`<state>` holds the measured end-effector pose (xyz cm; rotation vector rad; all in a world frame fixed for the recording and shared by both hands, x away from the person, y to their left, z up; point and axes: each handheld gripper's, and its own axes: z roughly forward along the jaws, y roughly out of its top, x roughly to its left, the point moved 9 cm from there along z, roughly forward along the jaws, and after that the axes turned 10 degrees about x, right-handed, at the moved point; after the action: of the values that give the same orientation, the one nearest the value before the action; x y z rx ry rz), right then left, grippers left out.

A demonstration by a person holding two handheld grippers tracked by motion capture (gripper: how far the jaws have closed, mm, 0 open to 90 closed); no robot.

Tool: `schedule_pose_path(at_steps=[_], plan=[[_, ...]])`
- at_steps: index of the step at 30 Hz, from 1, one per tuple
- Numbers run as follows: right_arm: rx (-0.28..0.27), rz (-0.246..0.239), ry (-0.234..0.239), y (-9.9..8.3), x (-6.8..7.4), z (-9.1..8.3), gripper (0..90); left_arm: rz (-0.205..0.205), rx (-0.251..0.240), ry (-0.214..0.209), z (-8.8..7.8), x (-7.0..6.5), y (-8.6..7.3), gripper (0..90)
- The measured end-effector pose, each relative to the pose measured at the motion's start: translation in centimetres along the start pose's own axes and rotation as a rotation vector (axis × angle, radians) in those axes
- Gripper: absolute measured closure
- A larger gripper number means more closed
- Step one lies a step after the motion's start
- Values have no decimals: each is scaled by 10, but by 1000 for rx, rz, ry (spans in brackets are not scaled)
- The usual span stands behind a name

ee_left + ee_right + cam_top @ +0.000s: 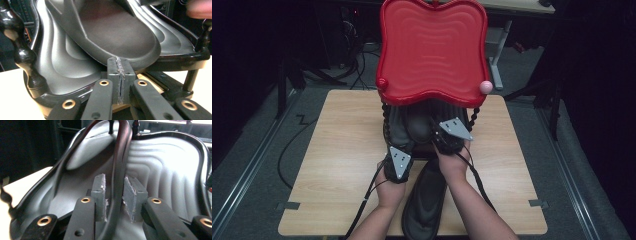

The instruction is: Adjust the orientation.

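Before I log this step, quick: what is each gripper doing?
Left gripper: closed, holding nothing.
Right gripper: around the edge of the dark shoe; grip cannot be told.

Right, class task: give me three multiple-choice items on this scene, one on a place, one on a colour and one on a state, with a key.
1. Where does the dark shoe nearest the person lie?
A. On the top tray
B. On the table, between the forearms
C. On the floor

2. What colour is the top tray?
A. Red
B. Blue
C. White

3. How do the left gripper's jaws stand?
A. Wide open
B. Shut on a ball
C. Shut, with nothing between

Key: 1 B, the high view shows it on the wood between the arms; 2 A, the tray is bright red; 3 C, the left gripper view shows the pads meeting.
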<state>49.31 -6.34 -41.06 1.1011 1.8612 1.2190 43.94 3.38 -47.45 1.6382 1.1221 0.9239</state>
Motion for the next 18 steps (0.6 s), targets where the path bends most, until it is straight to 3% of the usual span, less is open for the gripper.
schedule_pose_path(at_steps=[2,4,6,10,11,14,18], plan=[[-5,-4,14,-10,-1,-15,709,10,-9,-14,-5,-4,0,879],[2,-13,31,-32,-5,-40,701,23,-31,-35,-12,-15,0,859],[5,-10,35,-38,-7,-45,701,31,-46,-41,-14,-19,2,856],[12,-14,32,-64,-20,-70,699,43,-66,-56,-14,-31,8,849],[26,-24,17,-75,-30,-79,700,43,-66,-60,-12,-32,9,848],[52,-14,10,-92,-44,-88,703,61,-45,-47,1,-37,8,847],[67,-2,2,-105,-53,-94,707,57,-39,-19,7,-30,9,860]])
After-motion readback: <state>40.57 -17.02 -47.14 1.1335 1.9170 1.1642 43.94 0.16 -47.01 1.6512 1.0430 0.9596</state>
